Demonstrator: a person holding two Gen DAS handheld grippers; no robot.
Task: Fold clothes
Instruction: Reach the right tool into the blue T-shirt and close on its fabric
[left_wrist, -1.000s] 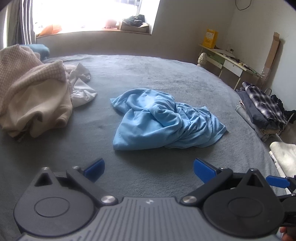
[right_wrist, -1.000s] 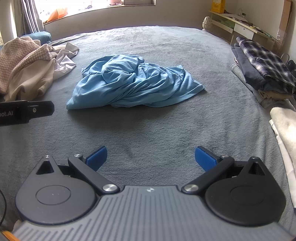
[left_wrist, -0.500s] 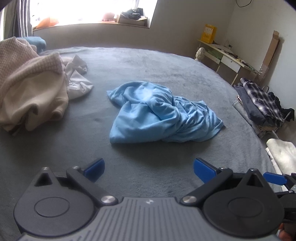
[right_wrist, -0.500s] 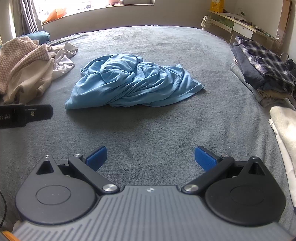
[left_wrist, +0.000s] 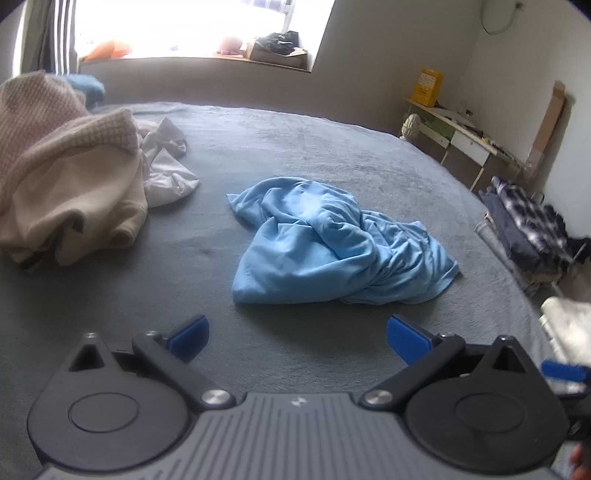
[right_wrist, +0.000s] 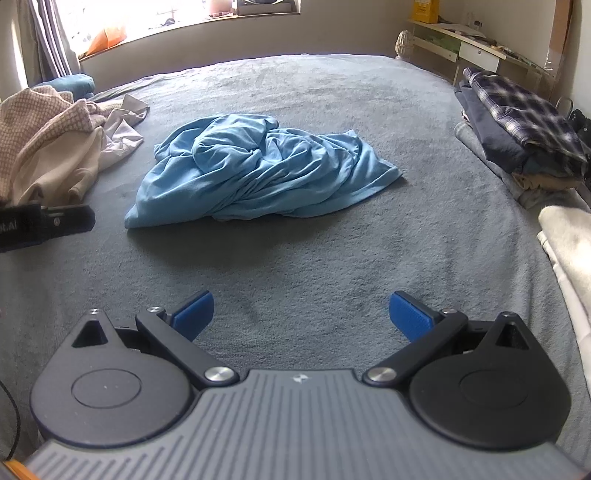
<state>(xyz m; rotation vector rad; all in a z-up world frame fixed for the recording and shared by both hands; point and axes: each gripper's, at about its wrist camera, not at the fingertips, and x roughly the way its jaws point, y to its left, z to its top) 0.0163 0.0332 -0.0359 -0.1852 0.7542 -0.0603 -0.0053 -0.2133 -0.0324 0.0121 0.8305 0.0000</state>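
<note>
Right wrist view: both grippers, right gripper (right_wrist: 301, 314) and left gripper (left_wrist: 297, 334), jaws wide, empty, near the crumpled blue shirt (right_wrist: 258, 171); pinching bunched layers risks dragging a tangle.

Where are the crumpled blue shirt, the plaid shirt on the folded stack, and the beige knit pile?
crumpled blue shirt (right_wrist: 258, 173), right wrist view, on its bunched middle.
plaid shirt (right_wrist: 524, 107), right wrist view, on its top face.
beige knit pile (left_wrist: 70, 177), left wrist view, on its front drape.
</note>
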